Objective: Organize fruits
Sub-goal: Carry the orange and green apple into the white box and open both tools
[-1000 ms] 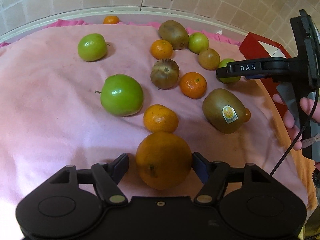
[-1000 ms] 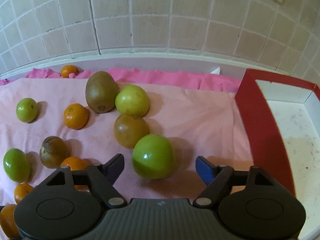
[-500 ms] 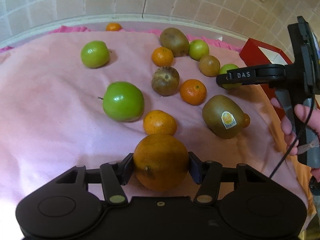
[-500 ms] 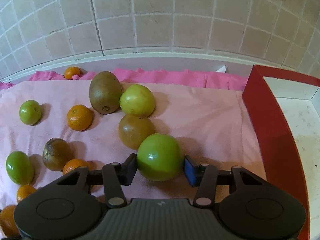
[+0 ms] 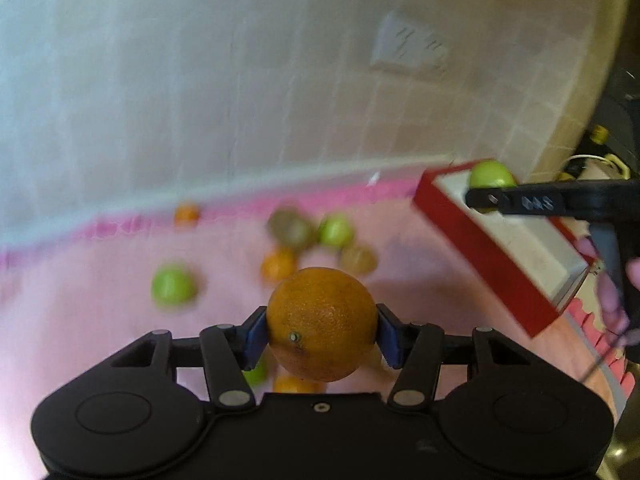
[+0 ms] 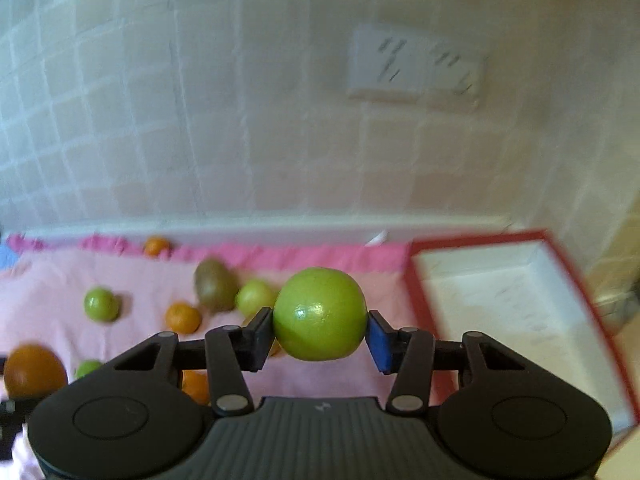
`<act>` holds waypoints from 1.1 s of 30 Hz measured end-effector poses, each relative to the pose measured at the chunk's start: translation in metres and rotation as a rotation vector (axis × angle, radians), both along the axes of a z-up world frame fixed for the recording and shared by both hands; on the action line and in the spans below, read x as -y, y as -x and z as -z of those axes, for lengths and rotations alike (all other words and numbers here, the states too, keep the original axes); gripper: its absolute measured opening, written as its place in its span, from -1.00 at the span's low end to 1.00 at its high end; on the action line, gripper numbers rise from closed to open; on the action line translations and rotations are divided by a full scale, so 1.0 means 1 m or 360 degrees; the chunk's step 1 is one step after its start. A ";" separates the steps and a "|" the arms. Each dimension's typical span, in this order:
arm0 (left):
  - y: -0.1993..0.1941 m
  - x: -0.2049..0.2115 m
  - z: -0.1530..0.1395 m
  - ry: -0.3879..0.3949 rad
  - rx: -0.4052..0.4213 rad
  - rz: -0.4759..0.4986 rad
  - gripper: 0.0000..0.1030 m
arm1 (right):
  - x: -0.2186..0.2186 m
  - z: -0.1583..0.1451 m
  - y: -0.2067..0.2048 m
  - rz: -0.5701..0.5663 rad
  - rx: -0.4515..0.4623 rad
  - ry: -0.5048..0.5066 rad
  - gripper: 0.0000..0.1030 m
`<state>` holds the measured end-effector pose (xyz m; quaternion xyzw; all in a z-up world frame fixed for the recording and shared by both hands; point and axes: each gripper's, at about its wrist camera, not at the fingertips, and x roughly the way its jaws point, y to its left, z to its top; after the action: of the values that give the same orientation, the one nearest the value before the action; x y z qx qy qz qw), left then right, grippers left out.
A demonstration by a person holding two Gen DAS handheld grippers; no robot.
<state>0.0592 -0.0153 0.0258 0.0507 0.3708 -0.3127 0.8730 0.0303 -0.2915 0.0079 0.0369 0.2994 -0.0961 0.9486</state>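
The left gripper point(image 5: 322, 334) has its jaws clamped on a large round orange point(image 5: 322, 324), held above the pink cloth-covered surface point(image 5: 80, 320). The right gripper point(image 6: 320, 338) grips a smooth green apple-like fruit point(image 6: 320, 314). The red-walled, white-lined box point(image 6: 520, 312) lies to the right of both, nearer the right hand, so it likely unloads first

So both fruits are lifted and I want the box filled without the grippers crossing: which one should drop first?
Right, probably. The right hand-held gripper and its green apple already appear over the red box in the left view. The left hand-held gripper, gripping the orange, is over the pink cloth.
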 end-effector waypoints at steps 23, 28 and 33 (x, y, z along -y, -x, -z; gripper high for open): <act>-0.103 0.367 0.049 0.0007 -0.0370 0.0553 0.28 | 0.210 0.099 0.013 0.0323 -0.0476 -0.0436 0.00; -0.104 0.393 0.083 -0.0094 -0.0474 0.0526 0.28 | 0.207 0.115 0.003 0.0273 -0.0545 -0.0427 0.00; -0.107 0.398 0.096 -0.0117 -0.0539 0.0513 0.28 | 0.206 0.113 0.002 0.0283 -0.0519 -0.0399 0.00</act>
<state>0.1658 -0.4132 -0.0705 0.0877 0.5102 -0.4385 0.7347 0.0288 -0.4978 -0.1048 0.1649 0.4541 -0.1461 0.8633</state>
